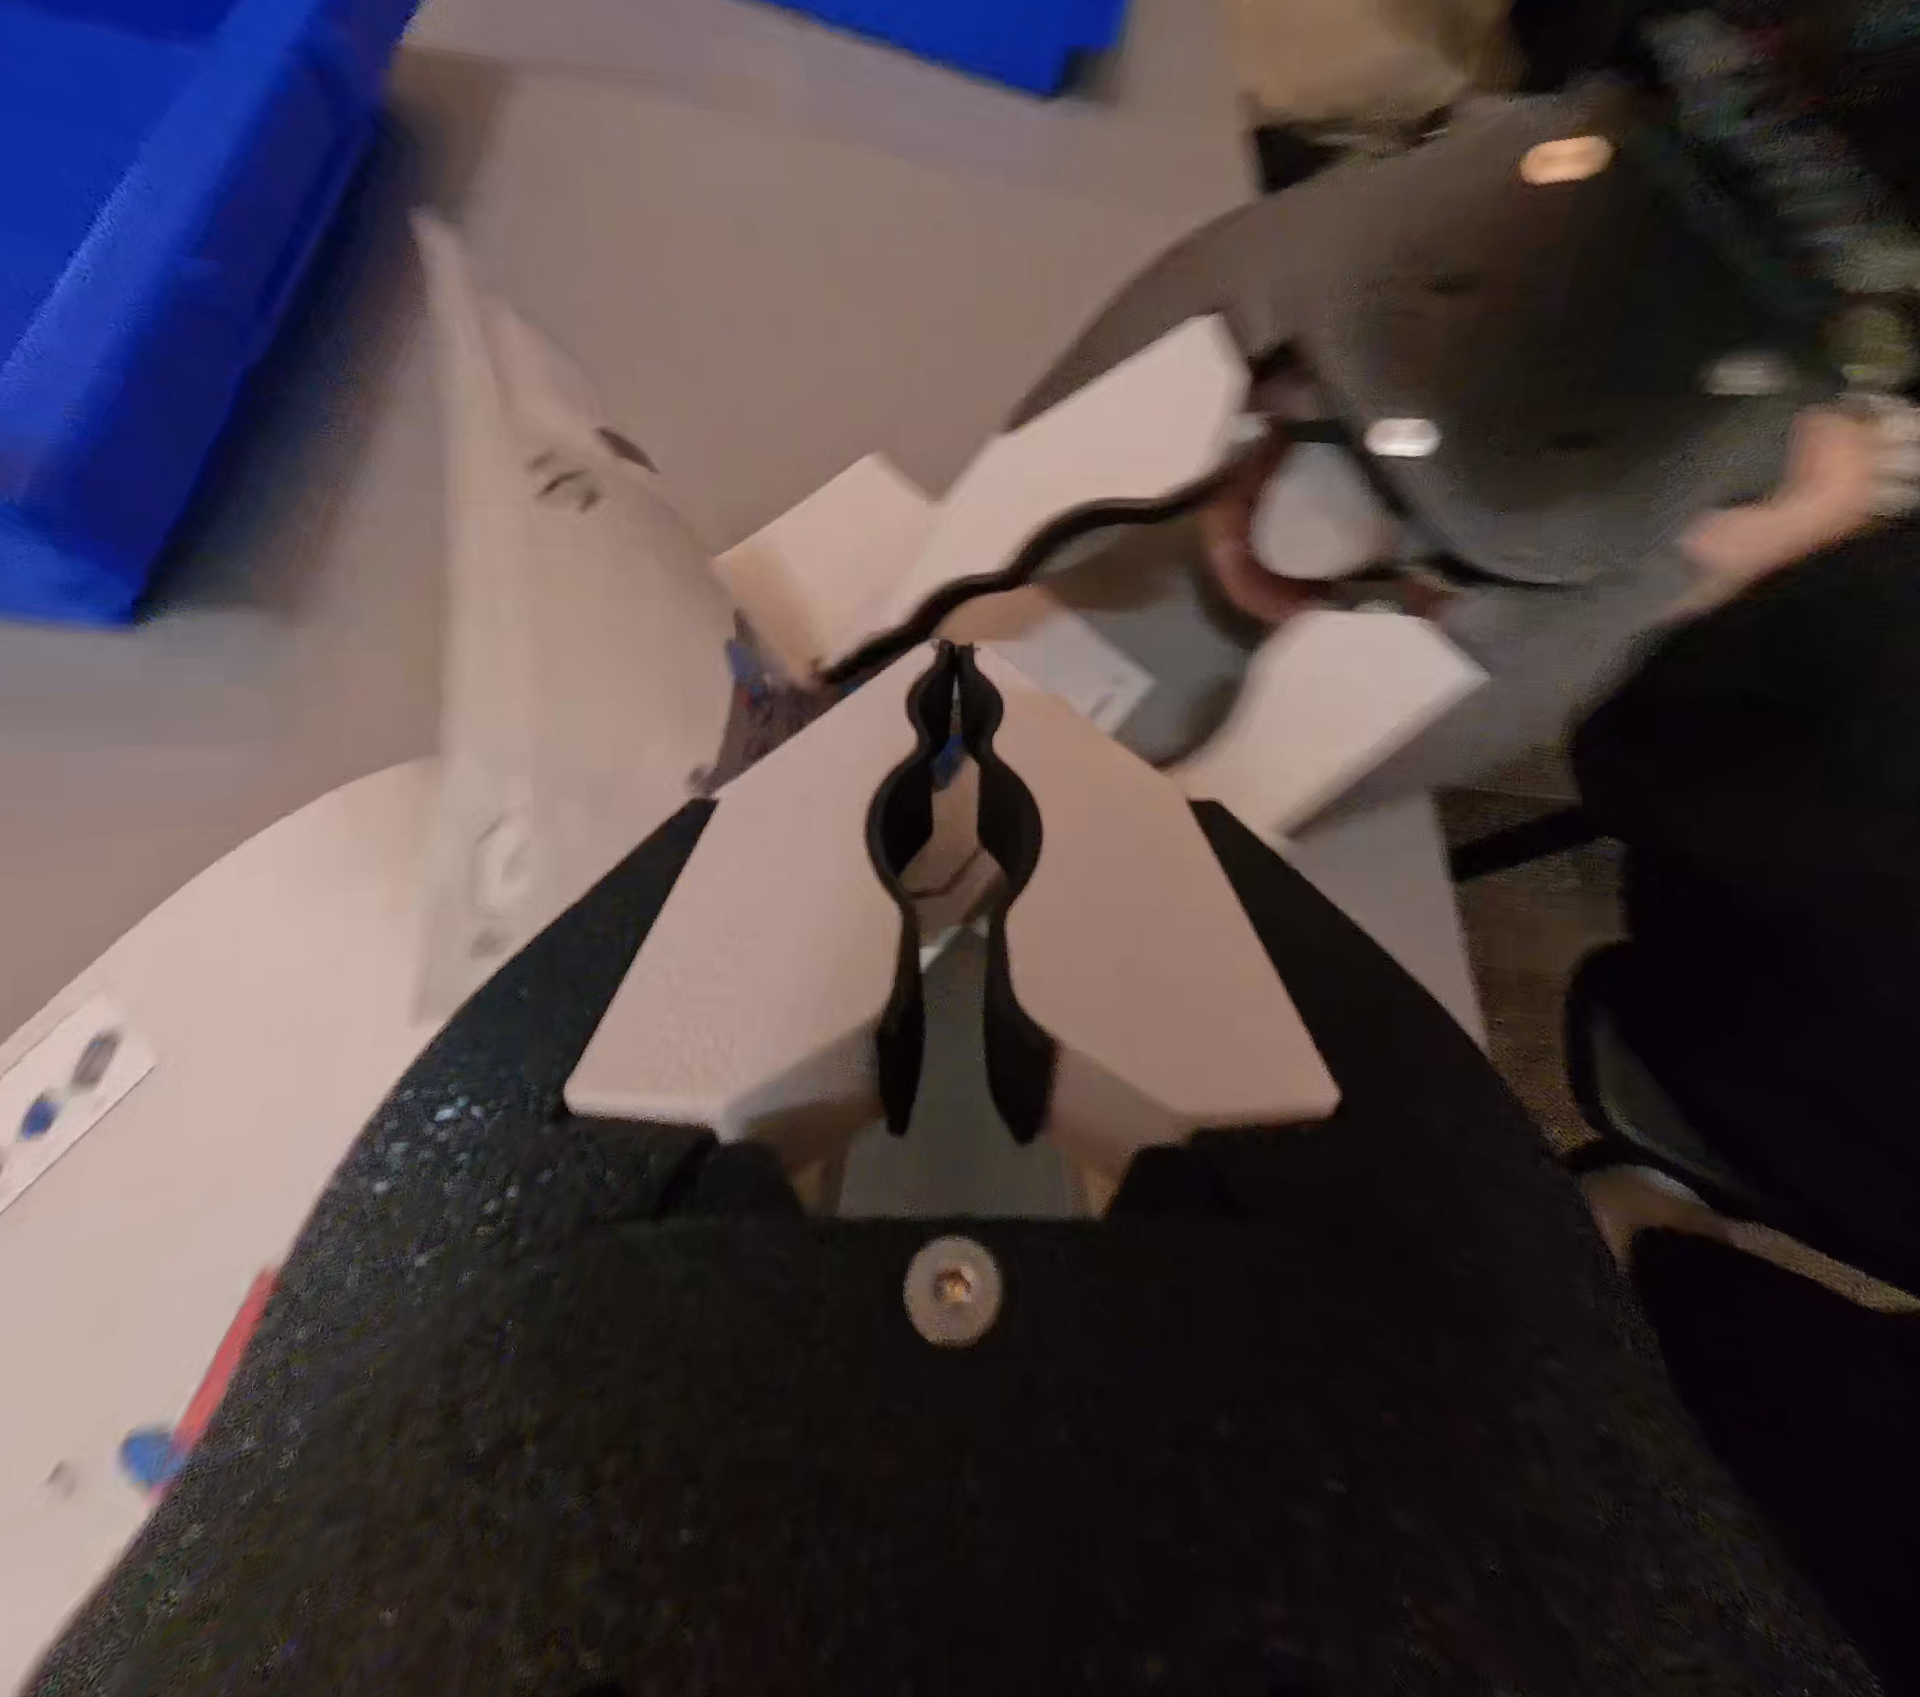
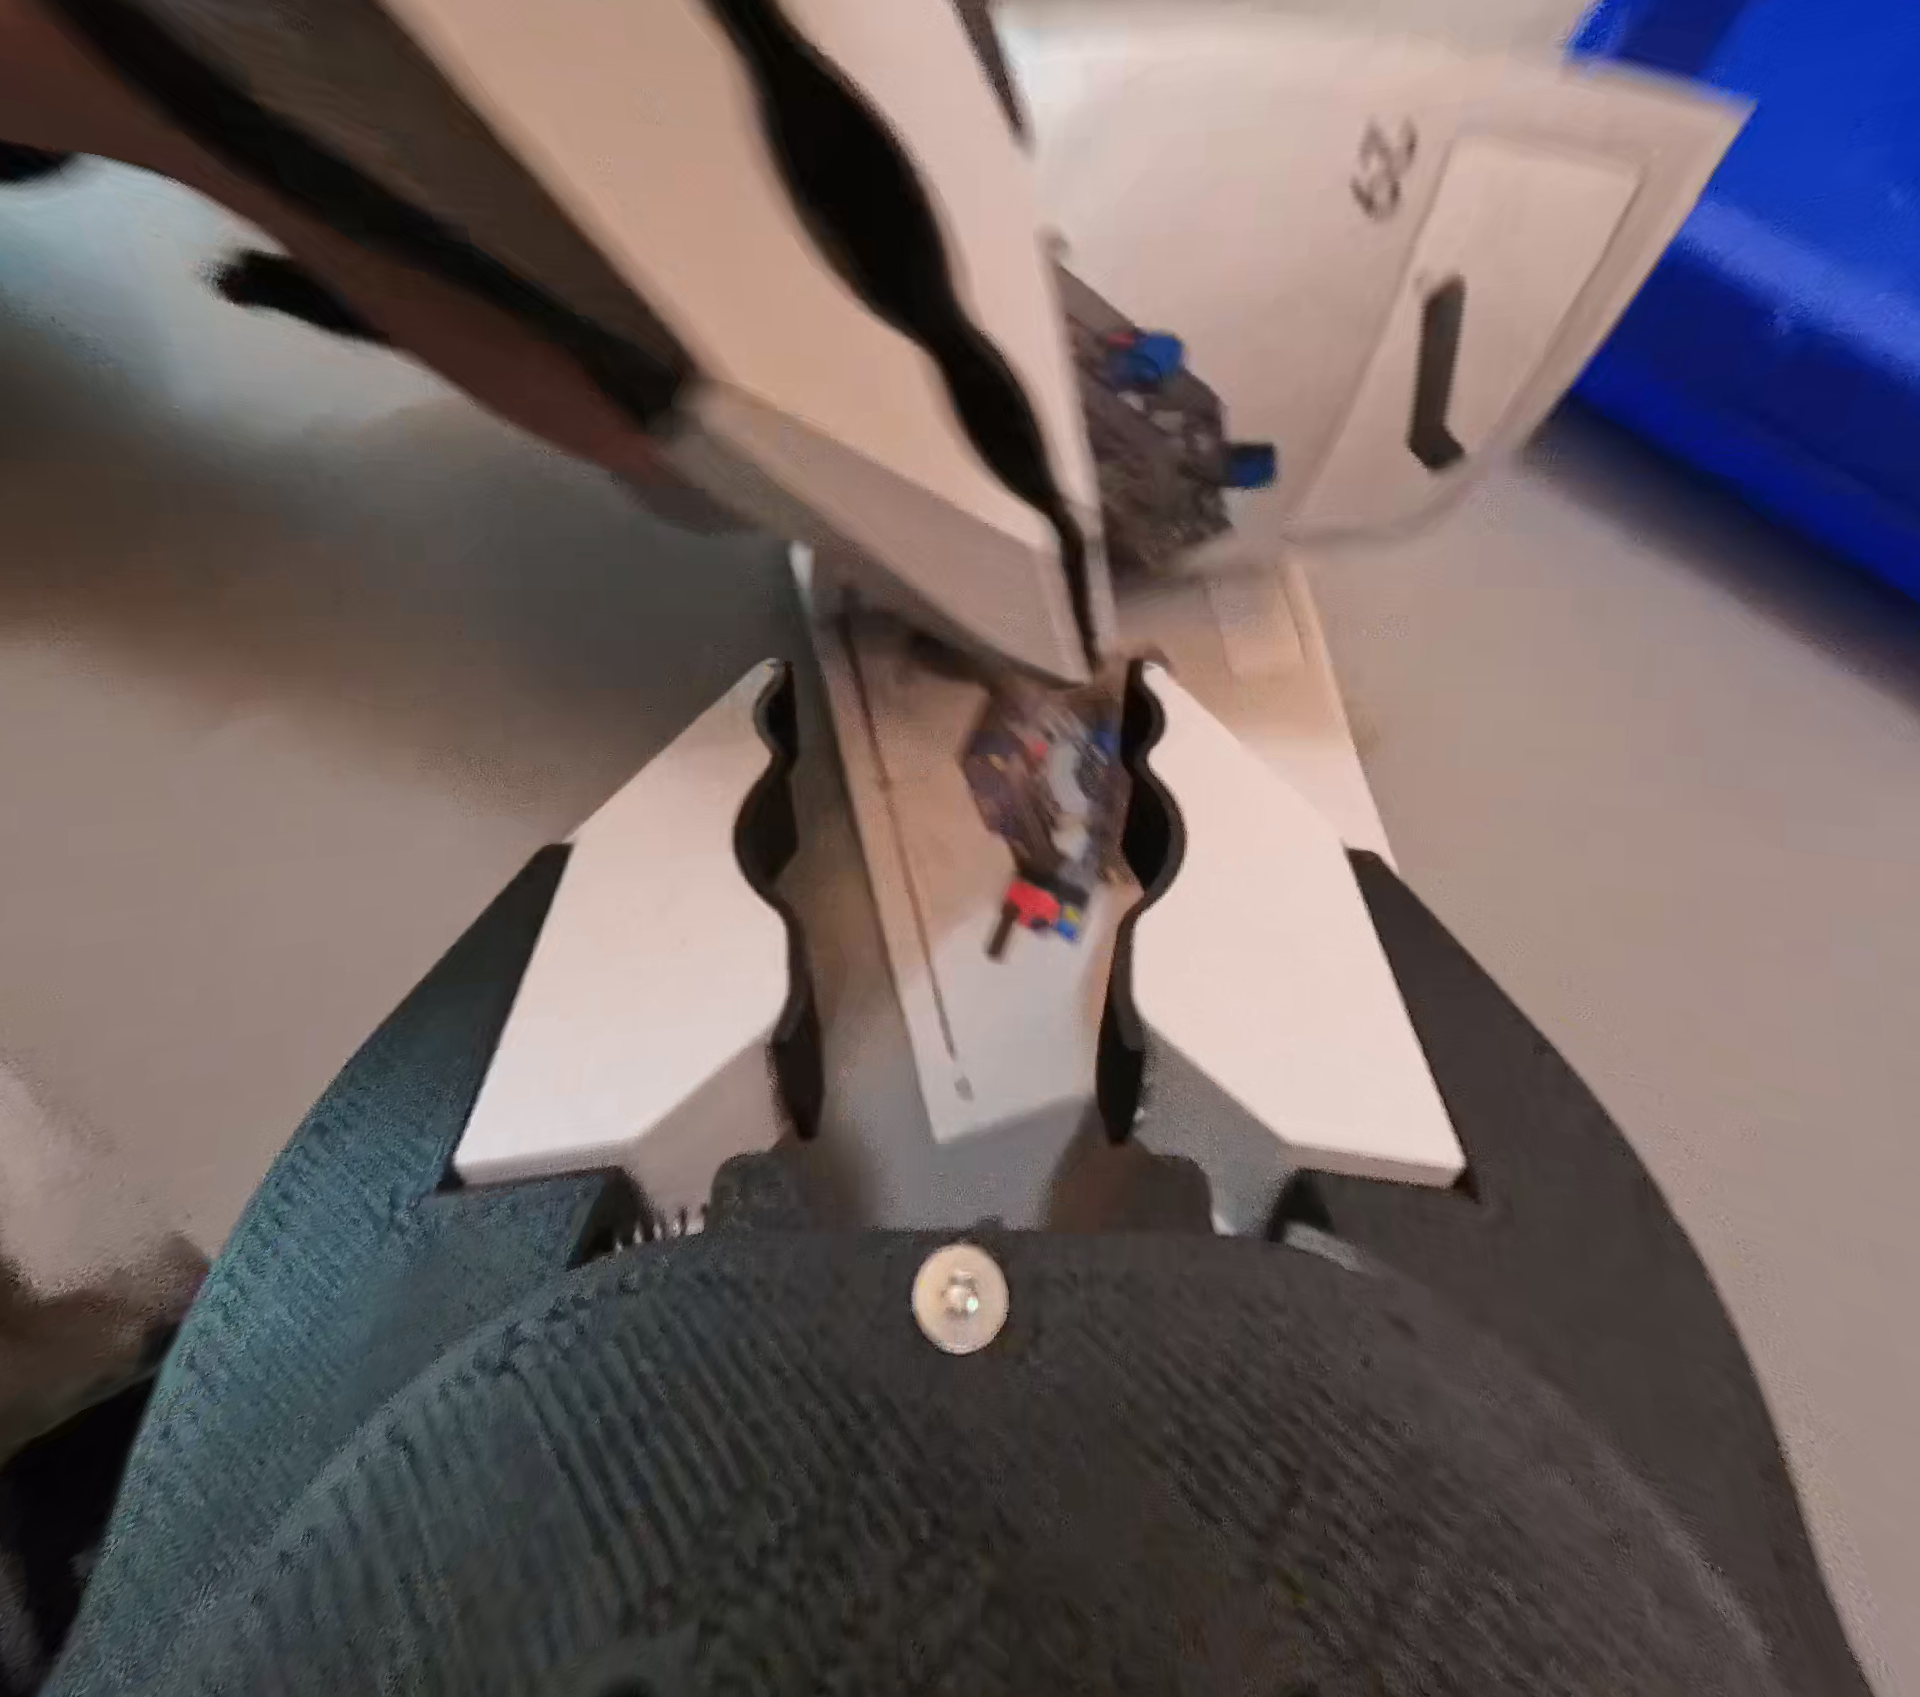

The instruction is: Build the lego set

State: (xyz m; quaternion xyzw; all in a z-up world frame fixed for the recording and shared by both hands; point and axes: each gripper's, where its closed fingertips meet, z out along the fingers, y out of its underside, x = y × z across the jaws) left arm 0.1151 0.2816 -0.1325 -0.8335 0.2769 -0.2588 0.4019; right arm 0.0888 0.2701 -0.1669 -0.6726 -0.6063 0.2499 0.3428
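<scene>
Left gripper (image 1: pixel 954 660) is pointing down with its white fingers and wavy black pads pinched together at the tips; whether anything thin sits between them, I cannot tell. Right gripper (image 2: pixel 961 681) is hanging with its jaws spread wide and nothing pressed between the pads, straddling a long white flat box (image 2: pixel 935 972) printed with a colourful picture, which lies on the pale grey tabletop (image 2: pixel 312 608). The left tips are sitting just beside the right gripper's right finger. Behind them a white open carton (image 2: pixel 1507 276) is showing dark, blue-tipped parts inside, and blue plastic bins (image 1: pixel 156 245) are standing just beyond.
</scene>
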